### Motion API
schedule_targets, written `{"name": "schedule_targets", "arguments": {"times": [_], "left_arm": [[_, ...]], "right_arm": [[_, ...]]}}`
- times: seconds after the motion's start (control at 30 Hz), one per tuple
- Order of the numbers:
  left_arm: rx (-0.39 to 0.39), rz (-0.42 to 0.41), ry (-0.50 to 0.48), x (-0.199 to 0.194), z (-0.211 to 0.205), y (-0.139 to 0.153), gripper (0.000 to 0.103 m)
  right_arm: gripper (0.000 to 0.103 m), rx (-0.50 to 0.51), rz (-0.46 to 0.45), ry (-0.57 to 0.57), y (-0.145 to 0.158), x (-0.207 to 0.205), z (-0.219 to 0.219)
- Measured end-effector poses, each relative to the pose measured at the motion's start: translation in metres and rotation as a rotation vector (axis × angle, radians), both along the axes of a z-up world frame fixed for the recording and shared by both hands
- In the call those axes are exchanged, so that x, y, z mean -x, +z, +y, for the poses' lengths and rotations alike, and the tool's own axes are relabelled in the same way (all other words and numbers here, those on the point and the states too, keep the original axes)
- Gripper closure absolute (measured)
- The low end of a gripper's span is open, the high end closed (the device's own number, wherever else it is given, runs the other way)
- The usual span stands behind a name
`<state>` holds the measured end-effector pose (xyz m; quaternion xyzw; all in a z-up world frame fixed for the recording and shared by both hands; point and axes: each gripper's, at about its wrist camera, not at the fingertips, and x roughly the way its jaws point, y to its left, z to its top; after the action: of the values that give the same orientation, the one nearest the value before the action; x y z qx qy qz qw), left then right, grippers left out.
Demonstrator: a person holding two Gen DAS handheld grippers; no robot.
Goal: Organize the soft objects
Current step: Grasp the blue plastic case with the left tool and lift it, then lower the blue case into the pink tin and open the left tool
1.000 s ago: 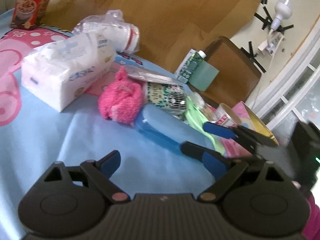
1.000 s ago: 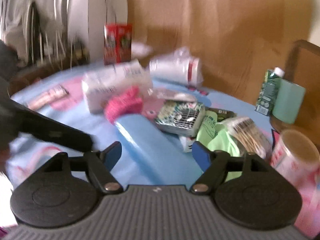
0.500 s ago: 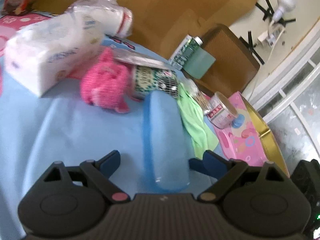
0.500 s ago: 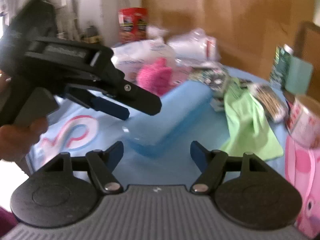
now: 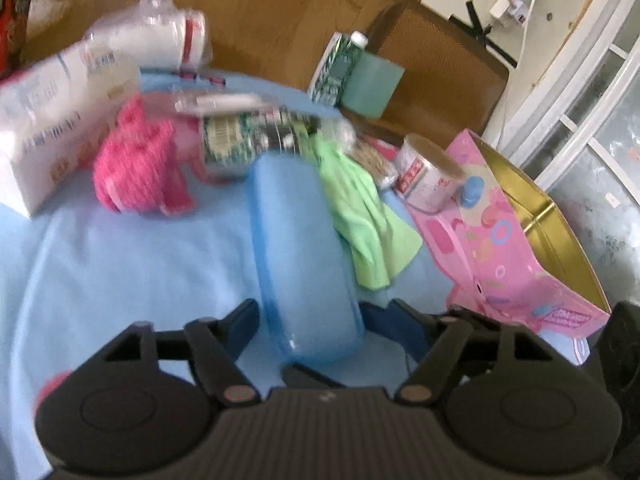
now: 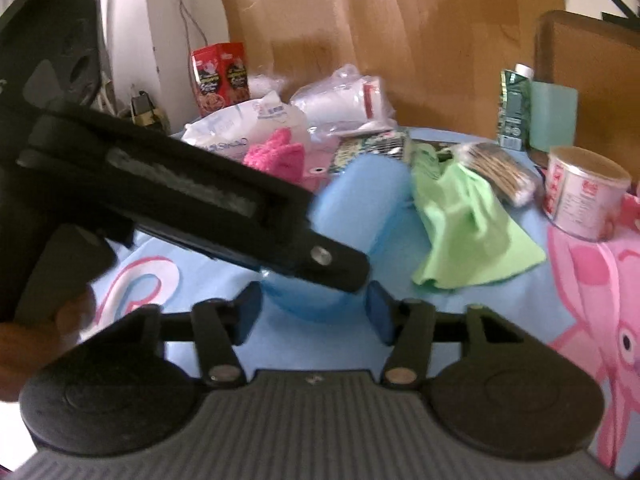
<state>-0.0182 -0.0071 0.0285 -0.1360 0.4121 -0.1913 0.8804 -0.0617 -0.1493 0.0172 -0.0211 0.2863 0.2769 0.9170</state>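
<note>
1. Two handheld grippers meet at a long blue box point(image 5: 304, 256) that lies on a worktop point(image 5: 120, 264) covered in pale blue cloth.
2. In the left wrist view, the left gripper point(image 5: 310, 322) fills the bottom of the frame. Its blue-padded fingers point(image 5: 244, 326) stand apart, one on each side of the near end of the blue box. The blur hides whether they press on it.
3. In the right wrist view, the right gripper point(image 6: 314, 314) sits at the bottom centre, its fingers point(image 6: 250, 310) also spread, just in front of the same blue box point(image 6: 360, 196).
4. The left gripper's black body point(image 6: 192, 196) crosses that view from the upper left down to the centre, over the near end of the box.
5. A green cloth point(image 5: 364, 216) lies crumpled just right of the box, touching its side.
6. A fuzzy pink knitted item point(image 5: 136, 168) sits to the left of the box's far end, in front of a white tissue pack point(image 5: 52, 120).
7. A green patterned packet point(image 5: 252, 136) rests at the far end of the box.
8. Right of the cloth, a round tin point(image 5: 430, 176) stands beside a pink gift bag point(image 5: 504, 248) with a gold lining.
9. A green carton point(image 6: 514, 110) stands at the far right edge of the worktop.
</note>
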Motion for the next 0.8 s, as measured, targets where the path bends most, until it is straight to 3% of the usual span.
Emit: {"name": "schedule_targets", "arguments": {"times": [0.03, 0.1, 0.17, 0.23, 0.27, 0.37, 0.47, 0.63, 0.8], "left_arm": [[-0.008, -0.024, 0.019, 0.000, 0.002, 0.006, 0.010], [-0.018, -0.052, 0.034, -0.004, 0.005, 0.015, 0.011], [-0.035, -0.055, 0.012, -0.011, -0.001, 0.018, 0.019], [-0.072, -0.034, -0.008, -0.021, -0.008, 0.011, 0.039], [-0.076, -0.003, -0.013, -0.026, -0.010, 0.004, 0.042], [-0.038, 0.007, 0.012, -0.021, -0.006, -0.003, 0.041], [-0.003, -0.020, 0.000, -0.011, -0.009, 0.011, 0.042], [-0.010, -0.156, -0.144, -0.008, -0.063, 0.055, 0.043], [0.001, -0.217, -0.316, -0.024, -0.156, 0.078, 0.042]], "right_arm": [[0.027, -0.001, -0.009, -0.011, 0.000, 0.001, 0.000], [0.025, 0.003, -0.029, -0.018, 0.000, 0.002, 0.001], [0.025, 0.013, -0.038, -0.015, -0.001, -0.002, 0.008], [0.026, 0.028, -0.033, -0.014, -0.003, -0.010, 0.017], [0.035, 0.039, -0.028, -0.004, -0.007, -0.013, 0.020], [0.038, 0.082, -0.055, -0.022, -0.012, -0.009, 0.028], [0.038, 0.039, -0.110, -0.044, -0.007, 0.005, 0.017], [0.038, 0.042, -0.304, -0.193, 0.021, 0.033, -0.019], [0.038, 0.025, -0.380, -0.405, 0.042, 0.041, -0.090]]}}
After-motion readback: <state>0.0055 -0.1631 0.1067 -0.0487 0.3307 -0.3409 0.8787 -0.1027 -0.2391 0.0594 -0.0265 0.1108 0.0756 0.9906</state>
